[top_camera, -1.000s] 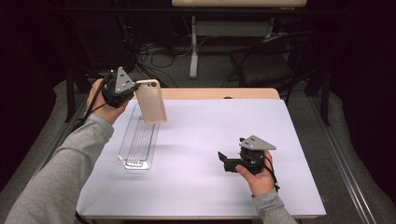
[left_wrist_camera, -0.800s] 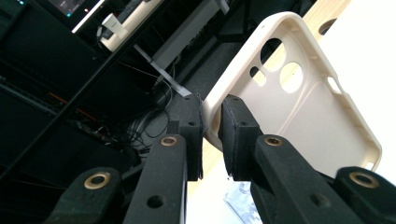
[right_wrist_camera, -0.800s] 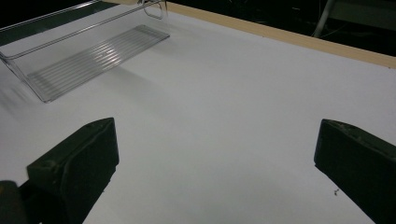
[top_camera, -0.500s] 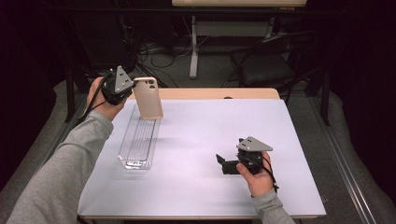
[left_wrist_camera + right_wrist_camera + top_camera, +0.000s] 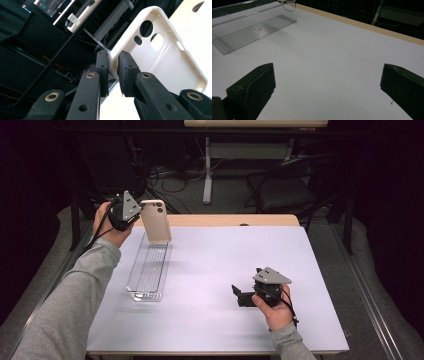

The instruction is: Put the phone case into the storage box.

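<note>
The table (image 5: pixel 225 270) carries a clear tray (image 5: pixel 148 270) at its left. The phone case (image 5: pixel 156 221) hangs above the tray's far end, its edge clamped by the left gripper (image 5: pixel 113 65). Lower it level (thin grip, may swing). The right gripper (image 5: pixel 327 82) rests apart, empty.

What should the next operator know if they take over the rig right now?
Left gripper: shut on the phone case, pinching one edge, holding it in the air over the far end of the clear tray.
Right gripper: open, nothing between its jaws, low over the white mat at the near right.
Done: case picked up and carried over the tray.
Left: probably lower the case into the tray and release; the tray has nothing in it yet.
</note>
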